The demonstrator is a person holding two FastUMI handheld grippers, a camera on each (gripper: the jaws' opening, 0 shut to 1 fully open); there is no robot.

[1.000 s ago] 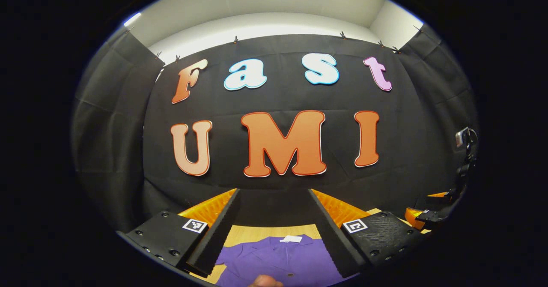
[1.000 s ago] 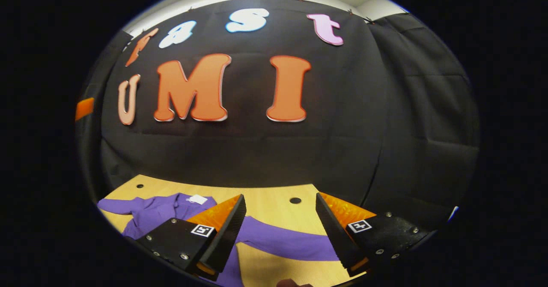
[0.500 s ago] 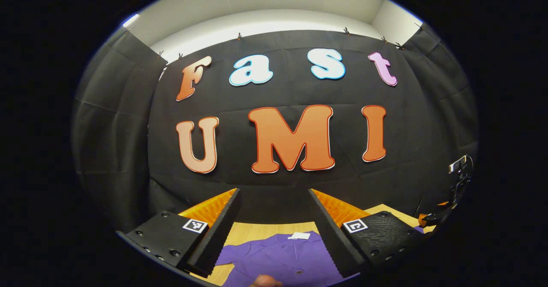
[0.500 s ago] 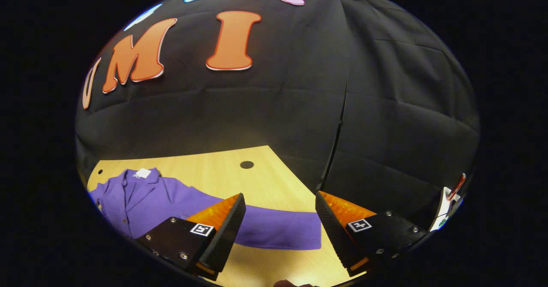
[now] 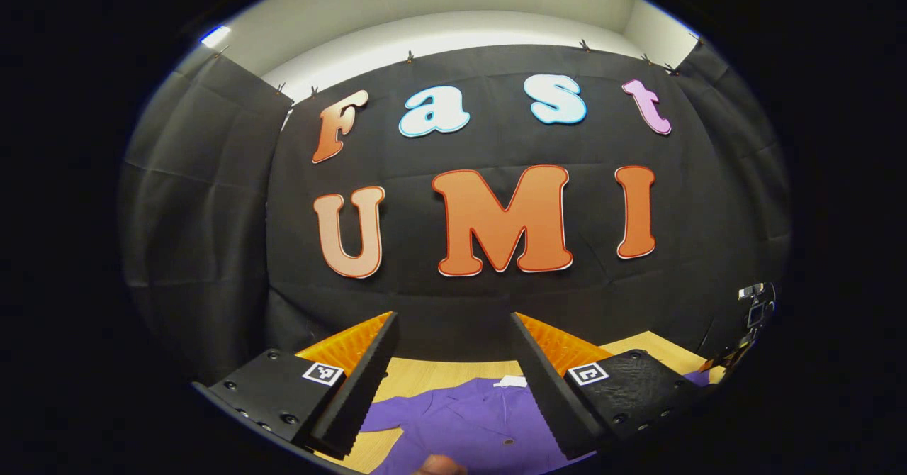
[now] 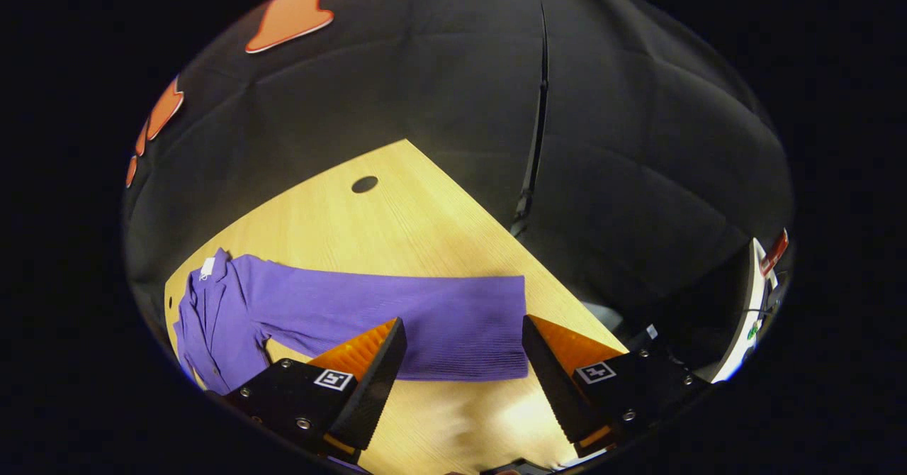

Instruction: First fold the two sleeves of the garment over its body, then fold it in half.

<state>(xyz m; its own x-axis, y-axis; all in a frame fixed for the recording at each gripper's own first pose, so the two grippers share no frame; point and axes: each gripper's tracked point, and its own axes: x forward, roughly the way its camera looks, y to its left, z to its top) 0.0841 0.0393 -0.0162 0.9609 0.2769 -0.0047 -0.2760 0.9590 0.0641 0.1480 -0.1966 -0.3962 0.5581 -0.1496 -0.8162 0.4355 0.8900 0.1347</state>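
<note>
The light wooden desk (image 6: 425,227) carries a purple long-sleeved garment (image 6: 234,312) with a buttoned front, lying flat — its white neck label (image 6: 207,268) points toward the desk's far edge in the left gripper view. One knit sleeve (image 6: 425,319) lies stretched out straight across the desk toward its right edge, the cuff end stopping just short of that edge. A dark round hole (image 6: 365,183) sits near the desk's far right corner. The right gripper (image 6: 460,351) hangs above the sleeve's cuff, fingers spread wide apart, holding nothing. The left gripper (image 5: 453,354) is poised over the garment's body — its fingers likewise apart and empty.
</note>
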